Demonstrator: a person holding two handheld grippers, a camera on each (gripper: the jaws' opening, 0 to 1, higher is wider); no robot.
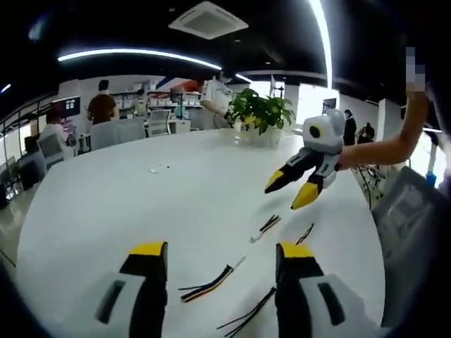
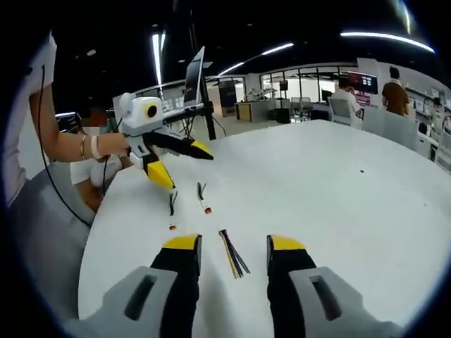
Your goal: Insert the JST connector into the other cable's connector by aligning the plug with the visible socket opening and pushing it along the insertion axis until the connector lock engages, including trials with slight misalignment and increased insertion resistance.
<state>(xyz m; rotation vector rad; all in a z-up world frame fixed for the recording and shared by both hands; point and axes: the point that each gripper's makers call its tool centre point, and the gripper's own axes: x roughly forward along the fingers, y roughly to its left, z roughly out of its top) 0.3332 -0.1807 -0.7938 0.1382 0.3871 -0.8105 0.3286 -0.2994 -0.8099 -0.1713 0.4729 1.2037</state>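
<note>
Several short wire leads lie on the white table (image 1: 127, 197). Between my left gripper's (image 1: 222, 252) open jaws lies a black, red and yellow cable (image 1: 210, 283) ending in a small white connector (image 1: 239, 262). A second lead (image 1: 268, 225) with a white plug end lies farther off. Beyond it hovers my right gripper (image 1: 285, 197), open and holding nothing. In the right gripper view, my right gripper (image 2: 235, 245) stands open over a bundle of dark and yellow wires (image 2: 232, 262). Two thin leads (image 2: 203, 196) lie beyond, under the open left gripper (image 2: 182, 165).
A potted plant (image 1: 261, 113) stands at the table's far side. Chairs (image 1: 116, 132) and people are behind it. A person's arm (image 2: 70, 146) holds the left gripper near the table's edge. More black wires (image 1: 246, 318) lie by my left gripper's right jaw.
</note>
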